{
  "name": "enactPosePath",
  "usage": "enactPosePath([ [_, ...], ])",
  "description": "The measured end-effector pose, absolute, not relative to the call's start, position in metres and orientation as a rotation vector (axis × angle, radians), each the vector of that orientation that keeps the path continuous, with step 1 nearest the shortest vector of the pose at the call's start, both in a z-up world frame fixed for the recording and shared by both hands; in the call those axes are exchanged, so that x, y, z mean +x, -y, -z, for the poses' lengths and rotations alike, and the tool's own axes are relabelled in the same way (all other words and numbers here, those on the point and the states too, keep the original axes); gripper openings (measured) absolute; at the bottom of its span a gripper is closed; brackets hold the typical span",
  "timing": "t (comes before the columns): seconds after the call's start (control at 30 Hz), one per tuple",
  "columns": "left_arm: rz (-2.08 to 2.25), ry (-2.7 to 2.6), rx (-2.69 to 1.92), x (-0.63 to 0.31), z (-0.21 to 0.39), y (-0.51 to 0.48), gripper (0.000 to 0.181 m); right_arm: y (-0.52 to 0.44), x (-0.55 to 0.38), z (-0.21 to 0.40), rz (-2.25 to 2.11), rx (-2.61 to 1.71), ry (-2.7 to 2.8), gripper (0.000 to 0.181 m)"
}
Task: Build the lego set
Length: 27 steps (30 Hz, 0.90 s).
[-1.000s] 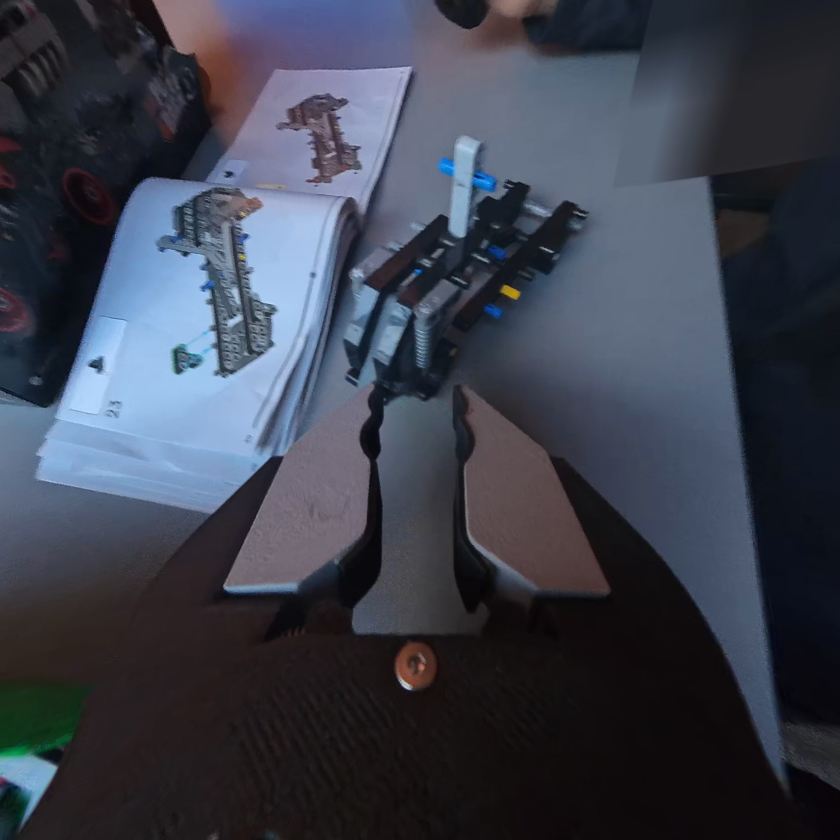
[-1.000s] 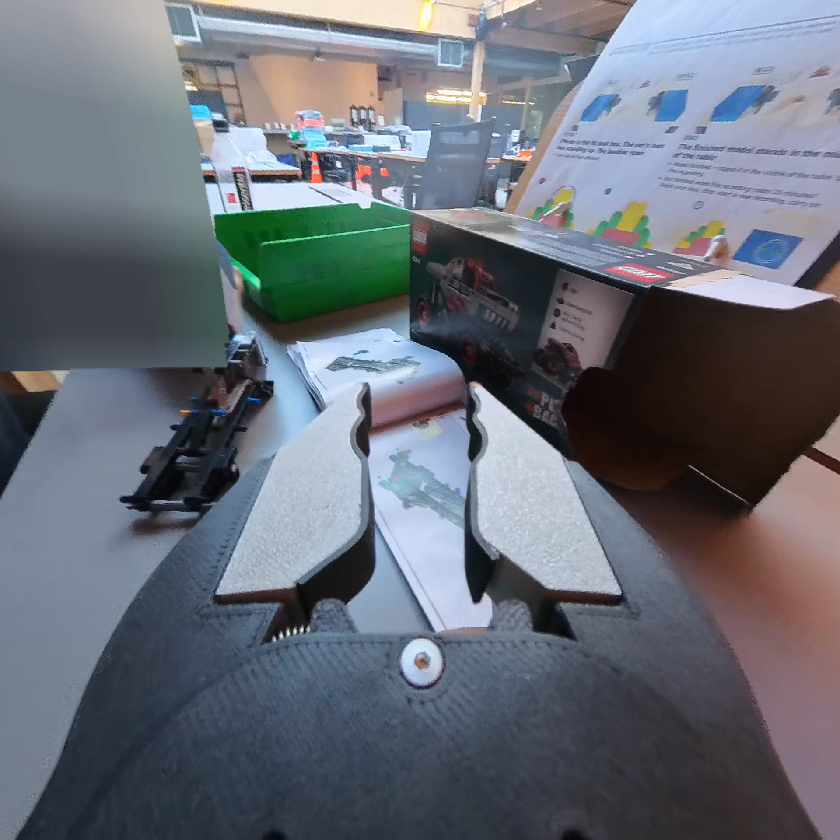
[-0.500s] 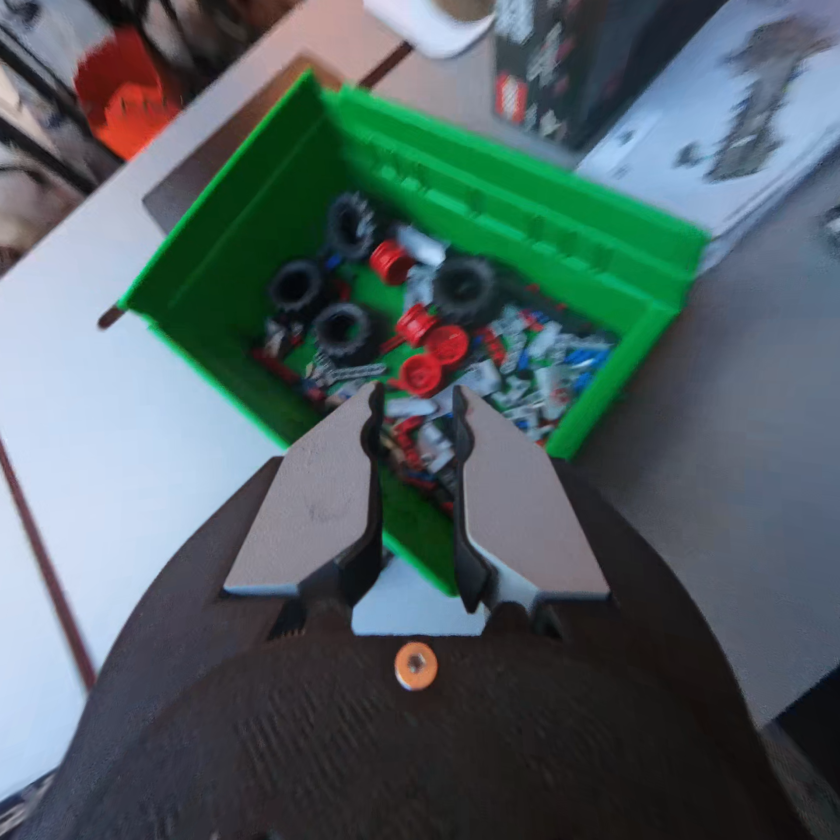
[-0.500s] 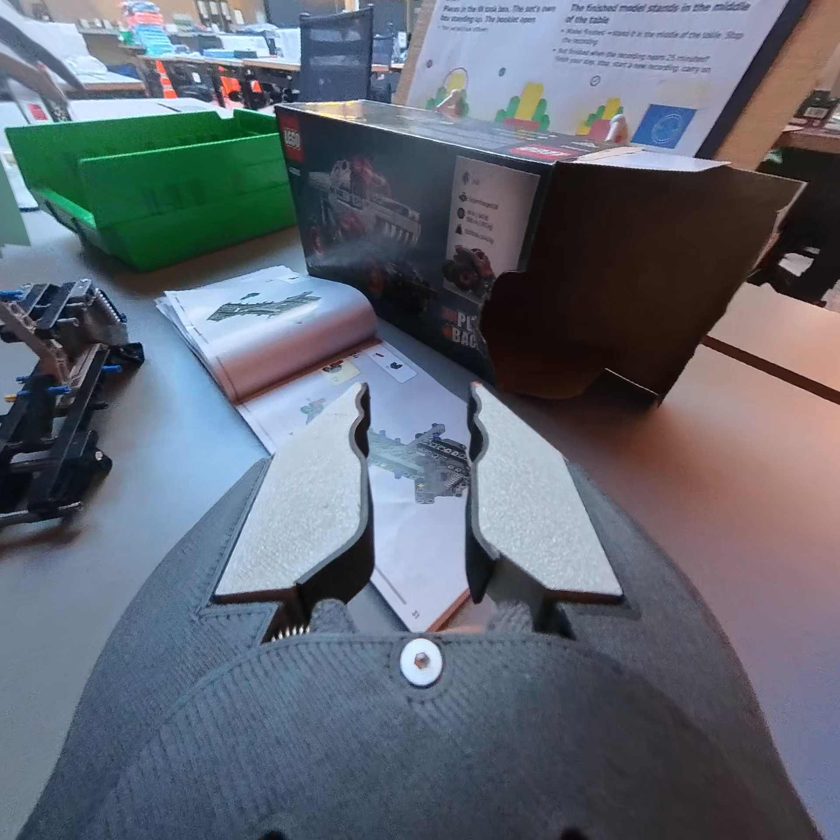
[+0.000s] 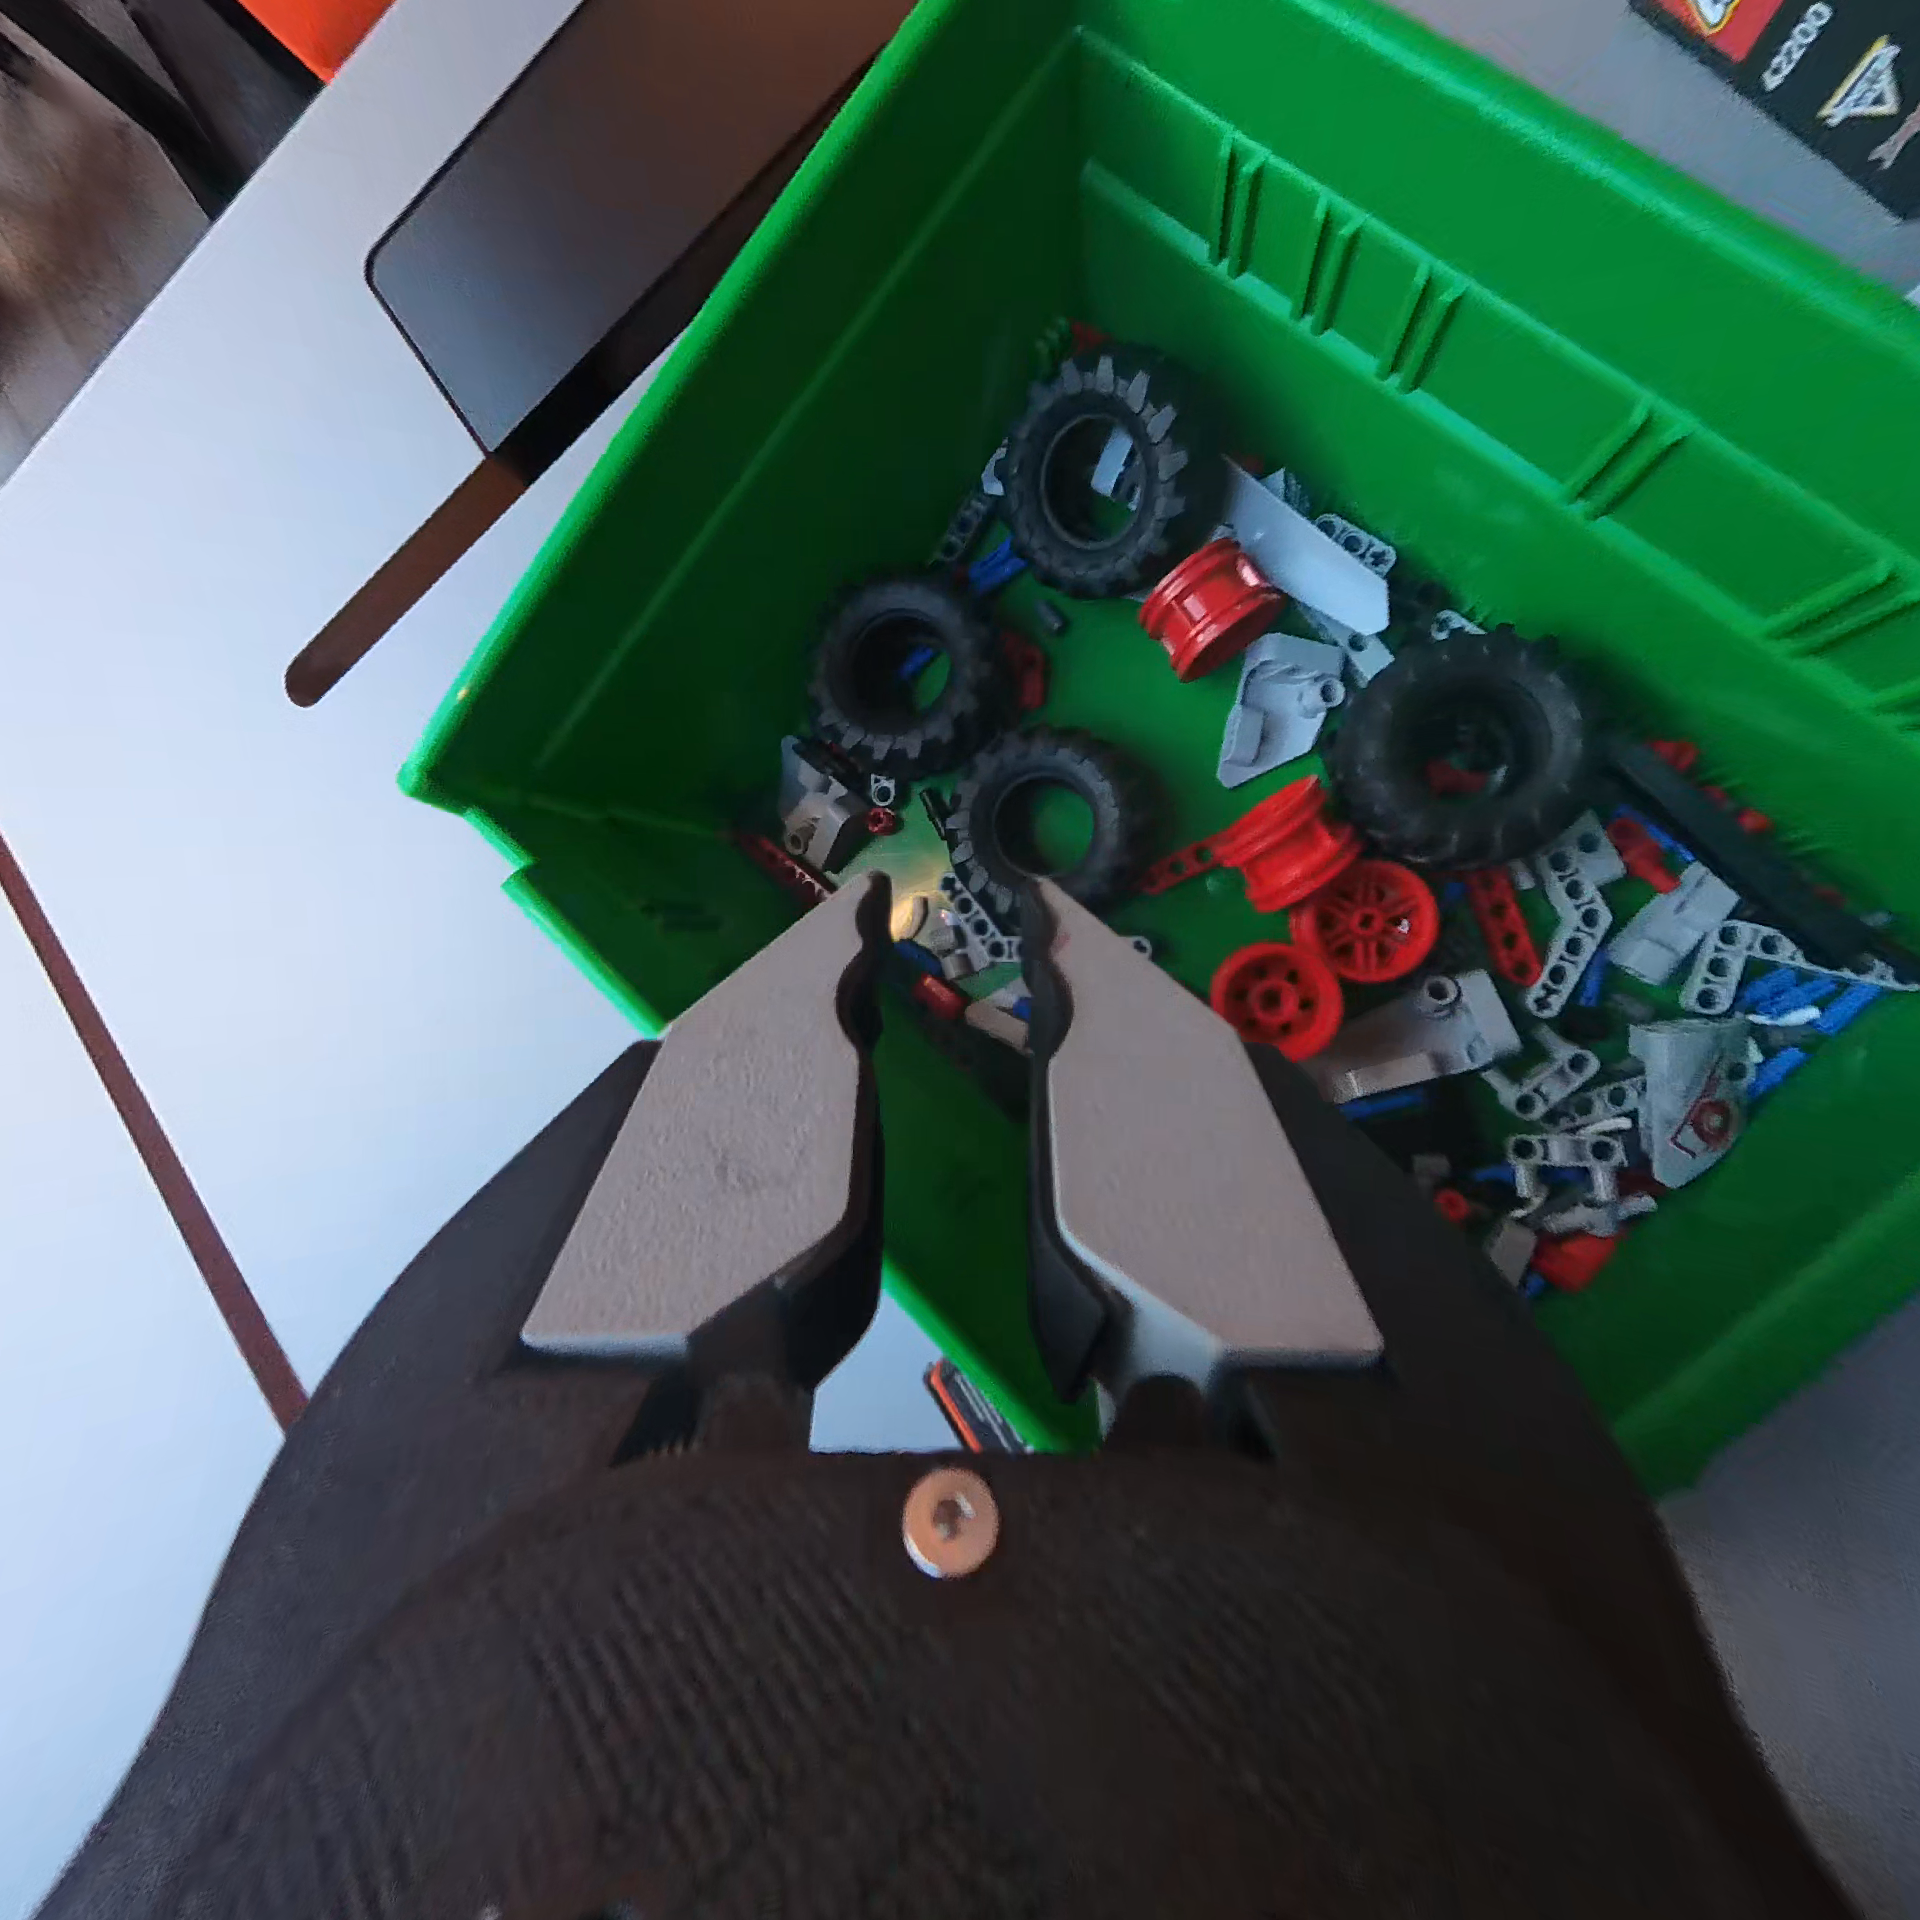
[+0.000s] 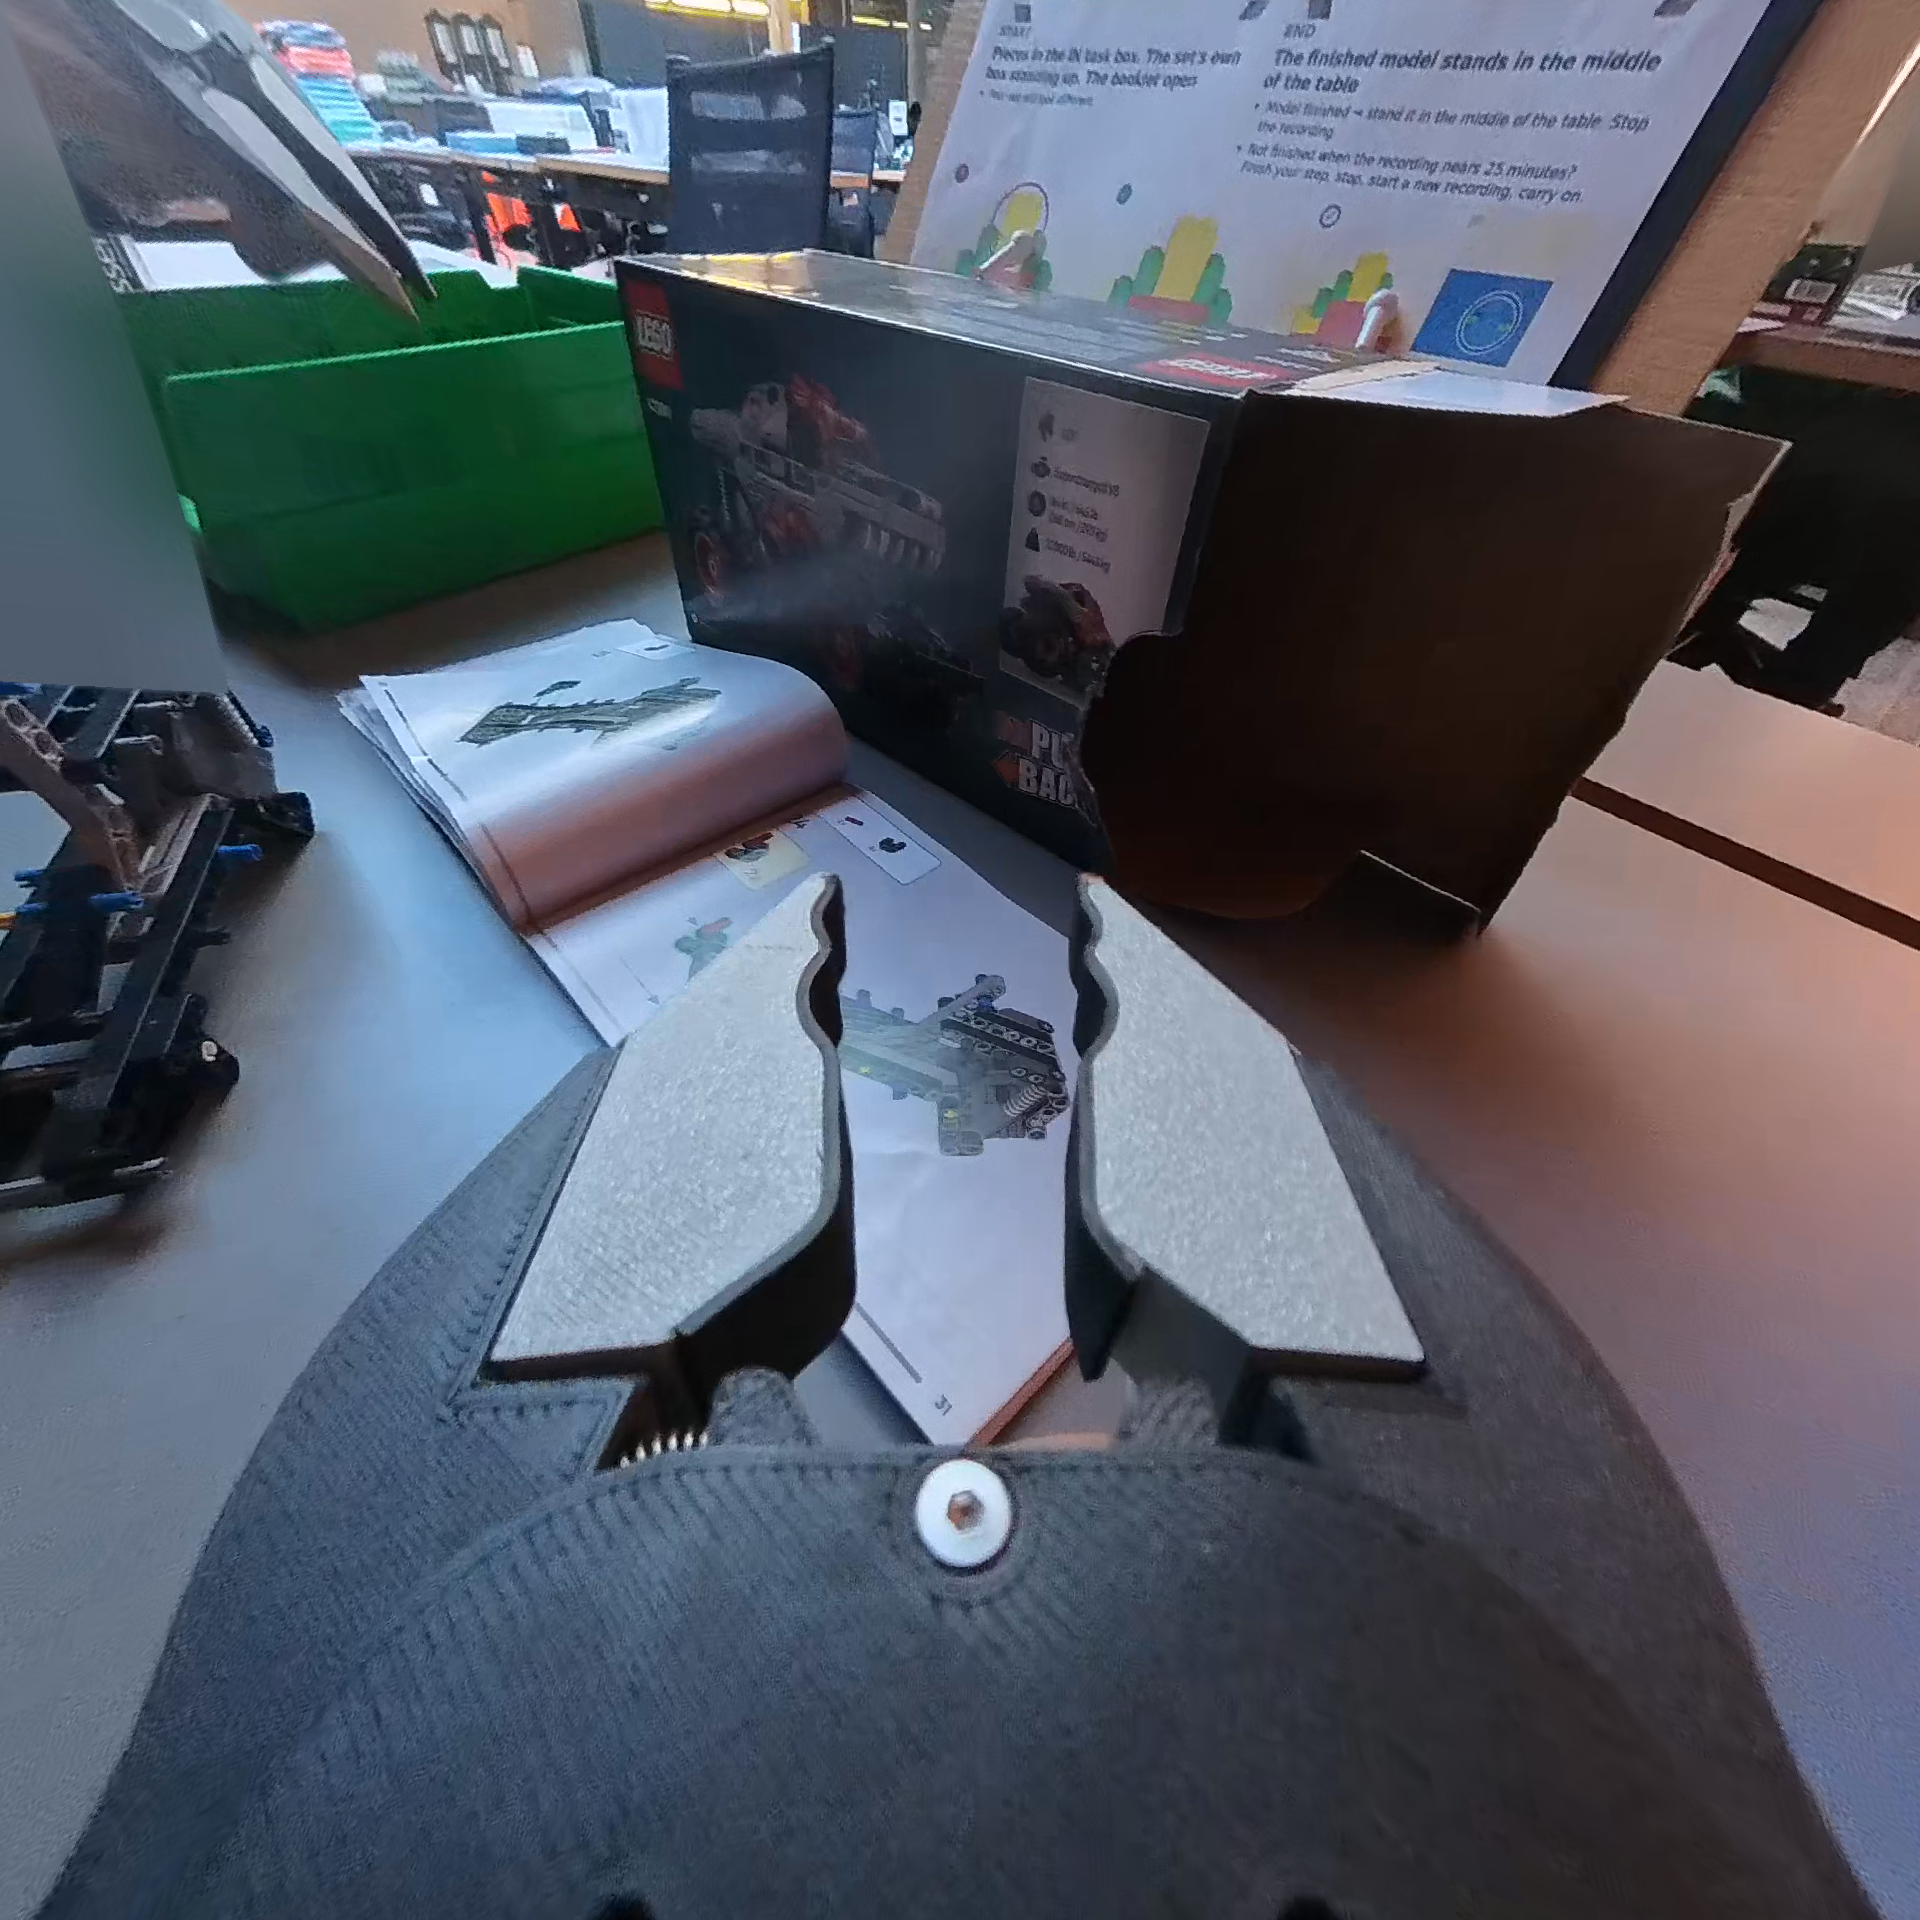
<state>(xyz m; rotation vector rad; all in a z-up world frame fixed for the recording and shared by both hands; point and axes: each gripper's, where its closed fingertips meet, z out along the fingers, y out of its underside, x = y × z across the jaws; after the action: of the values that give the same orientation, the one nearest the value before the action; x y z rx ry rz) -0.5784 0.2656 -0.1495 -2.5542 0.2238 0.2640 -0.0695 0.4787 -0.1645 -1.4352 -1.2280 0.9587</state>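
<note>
Hand-held gripper [image 6: 954, 914] parted over booklet [image 6: 623, 769]

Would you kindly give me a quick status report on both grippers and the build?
Left gripper open, empty, over green bin of loose pieces. Right gripper open, empty, above instruction booklet. Partial chassis on table, untouched. Nothing obstructing.

Grey table [image 6: 343, 1049], black mesh chair [image 6: 750, 156] behind, rows of cluttered workbenches [image 6: 582, 166] beyond.

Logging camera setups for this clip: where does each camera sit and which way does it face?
Left wrist view: on the left gripper, open, looking down into the green bin of parts.
Right wrist view: on the right gripper, open, low over the table, facing the booklet and box.
Shared: the bin; the left gripper shows above it.
</note>
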Motion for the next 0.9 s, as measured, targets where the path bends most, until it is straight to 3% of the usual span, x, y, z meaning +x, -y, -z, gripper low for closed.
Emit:
enactPosePath([
  [0.3, -0.133, -0.375, -2.712, -0.551, 0.181, -0.283, 0.02, -0.479, -0.071, 0.167, -1.014, -1.467, 1.241, 0.032],
  [0.4, 0.227, -0.586, -2.783, -0.498, 0.2, -0.285, 0.014, -0.476, -0.072, 0.167, -1.024, -1.453, 1.264, 0.033],
  [0.63, 0.247, -0.48, -2.884, -0.513, 0.213, -0.297, 0.049, -0.472, -0.073, 0.168, -1.004, -1.436, 1.288, 0.031],
  [0.67, 0.2, -0.417, -2.899, -0.524, 0.212, -0.299, 0.042, -0.473, -0.073, 0.169, -1.006, -1.441, 1.289, 0.031],
  [0.7, 0.015, -0.38, -2.918, -0.547, 0.212, -0.3, 0.0, -0.473, -0.073, 0.169, -1.009, -1.443, 1.288, 0.031],
  [0.77, -0.34, -0.453, -2.953, -0.586, 0.214, -0.289, 0.006, -0.473, -0.073, 0.168, -1.012, -1.441, 1.281, 0.031],
  [0.83, -0.273, -0.399, -2.962, -0.586, 0.215, -0.284, 0.016, -0.473, -0.072, 0.167, -1.011, -1.433, 1.276, 0.031],
  [0.9, -0.103, -0.368, -2.887, -0.571, 0.205, -0.288, 0.014, -0.473, -0.072, 0.166, -1.008, -1.43, 1.272, 0.032],
])
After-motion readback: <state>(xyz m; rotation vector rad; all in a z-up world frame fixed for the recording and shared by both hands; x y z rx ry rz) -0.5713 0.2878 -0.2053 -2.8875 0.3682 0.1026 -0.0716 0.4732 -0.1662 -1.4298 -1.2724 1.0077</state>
